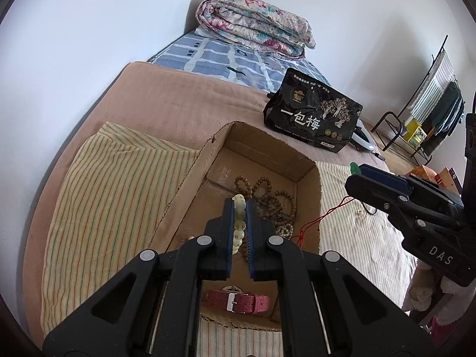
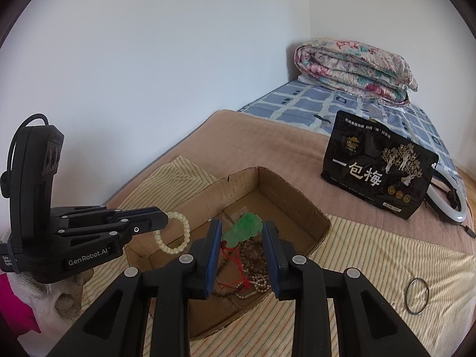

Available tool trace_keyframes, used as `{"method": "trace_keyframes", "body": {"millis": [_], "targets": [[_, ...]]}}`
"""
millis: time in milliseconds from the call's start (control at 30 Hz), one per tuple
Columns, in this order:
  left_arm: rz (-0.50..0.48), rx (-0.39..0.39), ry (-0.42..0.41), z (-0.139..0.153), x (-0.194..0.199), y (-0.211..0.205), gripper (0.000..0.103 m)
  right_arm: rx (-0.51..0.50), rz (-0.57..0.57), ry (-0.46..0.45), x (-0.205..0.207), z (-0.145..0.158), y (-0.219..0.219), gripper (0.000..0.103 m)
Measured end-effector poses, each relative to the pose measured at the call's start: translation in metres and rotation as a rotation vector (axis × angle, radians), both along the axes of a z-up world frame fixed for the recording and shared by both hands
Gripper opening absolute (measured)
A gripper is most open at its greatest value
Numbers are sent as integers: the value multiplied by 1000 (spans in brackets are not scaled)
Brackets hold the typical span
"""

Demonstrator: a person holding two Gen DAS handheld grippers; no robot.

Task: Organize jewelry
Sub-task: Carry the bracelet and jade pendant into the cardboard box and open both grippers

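The pale bead bracelet (image 1: 239, 220) is clamped between the left gripper (image 1: 239, 208) pads, hanging as a loop over the near rim of the cardboard box (image 2: 285, 192), presumably to be dropped in with the rest. The right gripper (image 2: 241, 232) holds a green jade pendant (image 2: 245, 227) by its edges, jaws partly closed on it, its red cord (image 2: 230, 253) trailing onto the brown bead strands (image 1: 276, 199) inside. A pink watch (image 1: 235, 300) lies at the box's near end. The box rests on striped cloth (image 1: 104, 193) on the bed; 1 metal ring (image 2: 417, 296) lies outside.
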State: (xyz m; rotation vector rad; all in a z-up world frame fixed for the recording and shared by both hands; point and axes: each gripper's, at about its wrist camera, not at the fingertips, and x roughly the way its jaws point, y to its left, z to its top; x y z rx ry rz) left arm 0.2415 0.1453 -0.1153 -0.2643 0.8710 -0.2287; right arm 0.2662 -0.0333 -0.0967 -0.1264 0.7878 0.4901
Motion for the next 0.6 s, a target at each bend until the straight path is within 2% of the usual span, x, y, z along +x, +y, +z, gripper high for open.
{"method": "trace_keyframes", "body": {"millis": [233, 467, 567, 600], "targets": [[1, 0, 35, -16, 5, 3, 5, 2, -9, 54, 10, -24, 2, 28], [-17, 6, 40, -19, 6, -2, 5, -3, -22, 52, 9, -25, 0, 29], [-17, 1, 43, -19, 6, -2, 5, -7, -30, 46, 9, -23, -1, 37], [-16, 3, 44, -19, 6, -2, 5, -8, -33, 43, 8, -22, -2, 44]]}}
